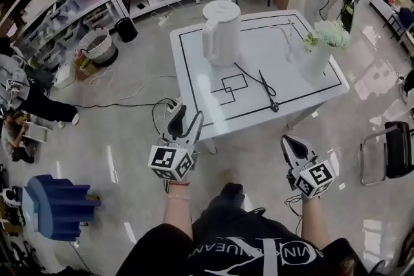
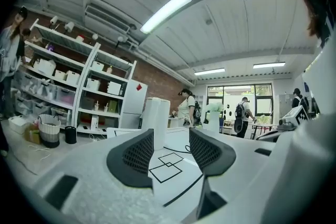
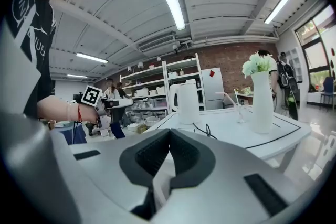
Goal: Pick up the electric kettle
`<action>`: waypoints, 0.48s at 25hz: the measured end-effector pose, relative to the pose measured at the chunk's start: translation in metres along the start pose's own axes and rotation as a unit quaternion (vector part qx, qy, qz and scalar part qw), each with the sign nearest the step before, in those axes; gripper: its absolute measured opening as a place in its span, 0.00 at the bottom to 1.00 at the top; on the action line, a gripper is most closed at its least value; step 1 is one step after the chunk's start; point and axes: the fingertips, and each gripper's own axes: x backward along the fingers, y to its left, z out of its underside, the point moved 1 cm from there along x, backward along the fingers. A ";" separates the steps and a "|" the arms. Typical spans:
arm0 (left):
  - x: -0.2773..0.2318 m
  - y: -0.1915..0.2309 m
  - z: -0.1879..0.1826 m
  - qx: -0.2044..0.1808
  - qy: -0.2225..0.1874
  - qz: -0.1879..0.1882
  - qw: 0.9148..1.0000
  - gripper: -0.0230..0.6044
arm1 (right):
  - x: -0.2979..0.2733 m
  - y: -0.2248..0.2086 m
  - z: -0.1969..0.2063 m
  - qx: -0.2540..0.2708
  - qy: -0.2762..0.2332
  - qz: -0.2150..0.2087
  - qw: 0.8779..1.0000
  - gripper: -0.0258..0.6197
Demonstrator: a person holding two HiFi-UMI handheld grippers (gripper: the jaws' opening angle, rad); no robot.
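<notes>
Framing kettle (image 2: pixel 156 118), left fingers (image 2: pixel 137 155) spread; overhead, well apart.

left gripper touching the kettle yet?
Apart. Head view: the left gripper is at the near corner of the table, bare tabletop between it and the kettle. Left gripper view: jaws open, nothing between.

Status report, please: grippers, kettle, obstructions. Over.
Left gripper open, empty; right gripper shut, empty. Tall white electric kettle upright on white table, untouched. Thin black cable beside it.
</notes>
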 end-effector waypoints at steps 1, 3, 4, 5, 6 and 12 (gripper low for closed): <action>-0.009 0.004 0.002 0.000 0.004 0.003 1.000 0.33 | -0.007 -0.005 0.001 -0.001 0.003 0.000 1.000 0.04; -0.027 0.012 0.003 -0.002 0.009 0.008 1.000 0.34 | -0.022 -0.015 0.001 -0.008 0.008 0.001 1.000 0.04; -0.034 0.015 0.003 -0.004 0.010 0.011 1.000 0.35 | -0.029 -0.020 0.001 -0.011 0.010 0.001 1.000 0.04; -0.042 0.017 0.004 -0.007 0.010 0.016 1.000 0.35 | -0.035 -0.026 0.001 -0.013 0.012 0.002 1.000 0.04; -0.049 0.019 0.004 -0.010 0.010 0.021 1.000 0.35 | -0.041 -0.031 0.000 -0.015 0.013 0.003 1.000 0.04; -0.087 0.045 0.005 -0.012 0.008 0.031 0.999 0.36 | -0.088 -0.051 -0.013 -0.012 0.012 -0.005 1.000 0.04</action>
